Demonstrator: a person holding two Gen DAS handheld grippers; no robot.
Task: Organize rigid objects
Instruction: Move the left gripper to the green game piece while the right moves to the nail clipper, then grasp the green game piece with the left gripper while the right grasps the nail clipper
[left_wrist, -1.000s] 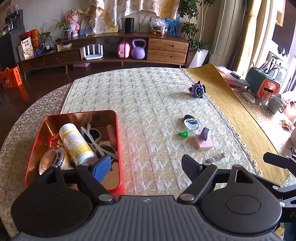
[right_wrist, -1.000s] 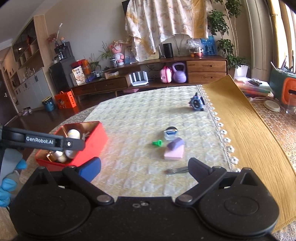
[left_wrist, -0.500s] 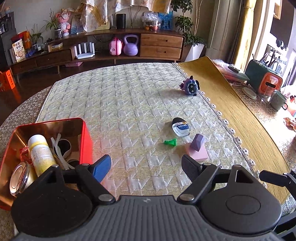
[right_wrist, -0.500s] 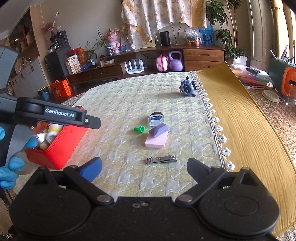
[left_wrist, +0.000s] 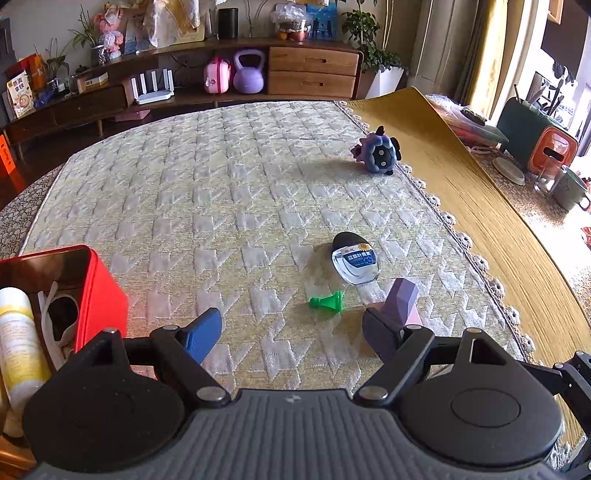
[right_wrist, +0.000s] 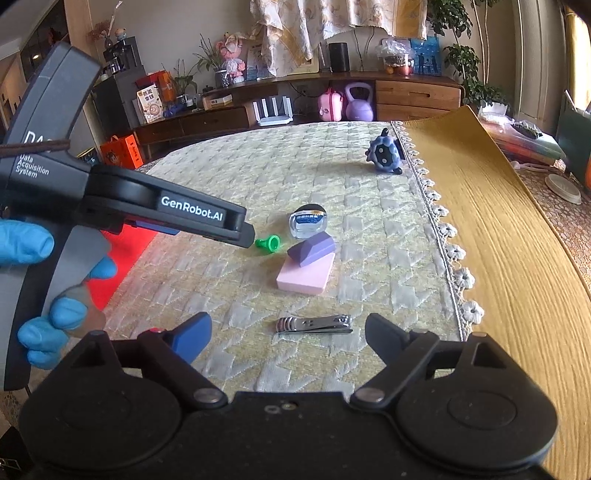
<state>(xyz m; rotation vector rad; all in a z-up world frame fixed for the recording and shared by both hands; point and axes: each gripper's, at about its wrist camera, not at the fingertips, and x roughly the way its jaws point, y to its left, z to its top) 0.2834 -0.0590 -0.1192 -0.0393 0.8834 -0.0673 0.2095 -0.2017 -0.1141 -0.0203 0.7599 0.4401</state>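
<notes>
My left gripper (left_wrist: 291, 328) and right gripper (right_wrist: 288, 332) gape empty; red metal tin (left_wrist: 99, 291) part-filled, green plastic cone (left_wrist: 327, 302) and steel nail clipper (right_wrist: 314, 325) remain mid-cloth.

Two low forward views, shared green cone (left_wrist: 328, 302) (right_wrist: 269, 243)

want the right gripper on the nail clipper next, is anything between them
Nothing visible. The nail clipper lies flat on the quilted cloth just ahead of the open right gripper, roughly centred between its fingers. The pink block lies beyond it.
</notes>
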